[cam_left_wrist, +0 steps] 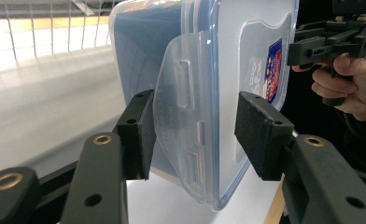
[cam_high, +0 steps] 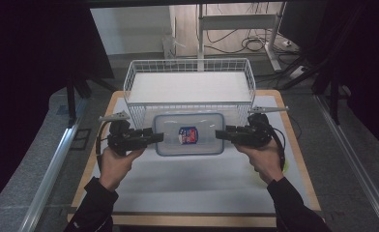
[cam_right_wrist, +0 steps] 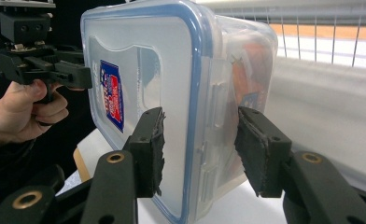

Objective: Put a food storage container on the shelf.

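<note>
Now: two-gripper carry of a lidded box, held just in front of the basket.

High view: clear rectangular plastic container with blue-rimmed snap lid (cam_high: 189,134) hangs level between the left gripper (cam_high: 154,137) and right gripper (cam_high: 221,135), one at each short end, above the white table mat (cam_high: 197,181), just before the white wire basket (cam_high: 189,86); opposed end grips probably keep the box from tipping.
Left gripper view: left gripper (cam_left_wrist: 195,133) jaws about half open, both pads against the box end, one on the lid face and one under the base, spanning the latch flap (cam_left_wrist: 181,107).
Right gripper view: right gripper (cam_right_wrist: 200,149) likewise half open, clamped over the opposite end across lid and base.
</note>
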Tool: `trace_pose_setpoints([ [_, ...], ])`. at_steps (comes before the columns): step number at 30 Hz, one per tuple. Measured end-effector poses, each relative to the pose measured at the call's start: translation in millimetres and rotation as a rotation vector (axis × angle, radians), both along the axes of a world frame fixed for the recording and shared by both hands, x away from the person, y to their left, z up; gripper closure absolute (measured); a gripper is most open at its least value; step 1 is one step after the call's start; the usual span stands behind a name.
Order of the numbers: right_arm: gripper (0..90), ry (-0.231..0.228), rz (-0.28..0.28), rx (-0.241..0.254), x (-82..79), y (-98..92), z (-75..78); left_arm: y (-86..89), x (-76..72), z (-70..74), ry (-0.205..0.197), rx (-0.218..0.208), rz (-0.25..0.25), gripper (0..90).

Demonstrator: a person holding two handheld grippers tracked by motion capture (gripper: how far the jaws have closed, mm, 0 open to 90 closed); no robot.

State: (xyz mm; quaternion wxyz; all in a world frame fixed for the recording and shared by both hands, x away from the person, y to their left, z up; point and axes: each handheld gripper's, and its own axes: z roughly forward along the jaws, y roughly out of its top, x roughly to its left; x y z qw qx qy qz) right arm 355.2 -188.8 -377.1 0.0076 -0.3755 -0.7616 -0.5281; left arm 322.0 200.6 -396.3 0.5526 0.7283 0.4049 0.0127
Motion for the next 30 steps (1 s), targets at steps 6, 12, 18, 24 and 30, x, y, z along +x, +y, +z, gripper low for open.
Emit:
trace_pose_setpoints([
  [6,53.1,-0.003,-0.002,0.028,12.6,2.2,14.0,2.9,11.1,15.3,-0.009,-0.006,0.005,49.1],
  [12,53.2,-0.012,-0.003,0.037,24.8,4.7,28.5,7.1,23.8,30.5,-0.016,-0.012,0.003,49.3],
  [18,53.3,-0.012,-0.005,0.046,37.8,8.3,40.5,11.3,34.8,40.9,-0.018,-0.024,0.01,49.4],
  [24,53.3,-0.016,-0.01,0.058,50.4,11.6,53.4,15.7,47.5,51.9,-0.017,-0.046,0.01,50.1],
  [30,53.3,-0.015,-0.017,0.07,66.3,13.8,64.1,17.6,63.6,63.9,-0.014,-0.047,0.014,50.1],
])
